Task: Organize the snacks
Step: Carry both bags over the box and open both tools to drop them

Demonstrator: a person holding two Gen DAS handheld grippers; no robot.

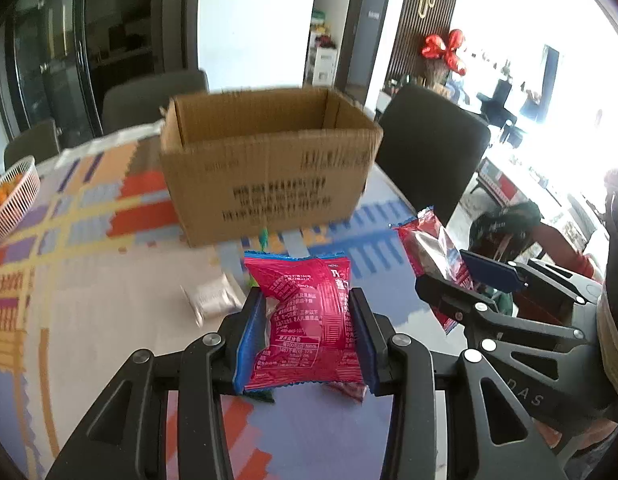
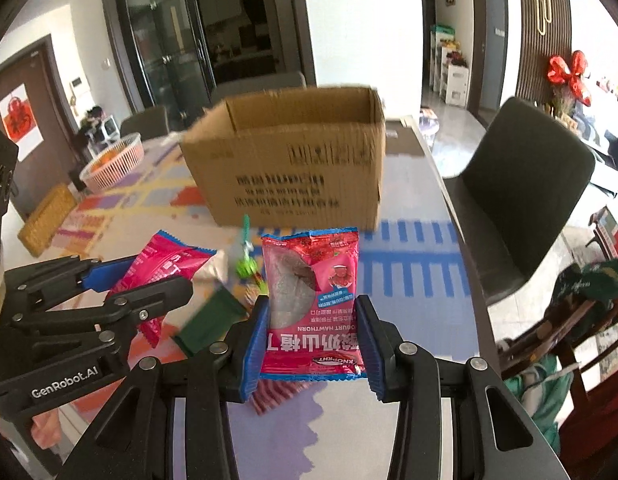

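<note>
My left gripper [image 1: 307,300] is shut on a pink-red snack packet [image 1: 305,320] and holds it above the table, in front of an open cardboard box [image 1: 269,168]. My right gripper [image 2: 312,308] is shut on a second pink-red hawthorn snack packet [image 2: 313,300], also raised before the box [image 2: 293,164]. Each gripper shows in the other's view: the right one [image 1: 461,280] with its packet [image 1: 433,248] at the right, the left one [image 2: 141,280] with its packet [image 2: 165,264] at the left.
Loose snacks lie on the patterned tablecloth [image 1: 89,240]: a silver packet [image 1: 211,300], a green item [image 2: 249,264], a dark green packet [image 2: 209,320], a red striped packet [image 2: 277,394]. A white basket of oranges [image 2: 113,160] stands at the far left. A dark chair [image 2: 521,196] is at the table's right edge.
</note>
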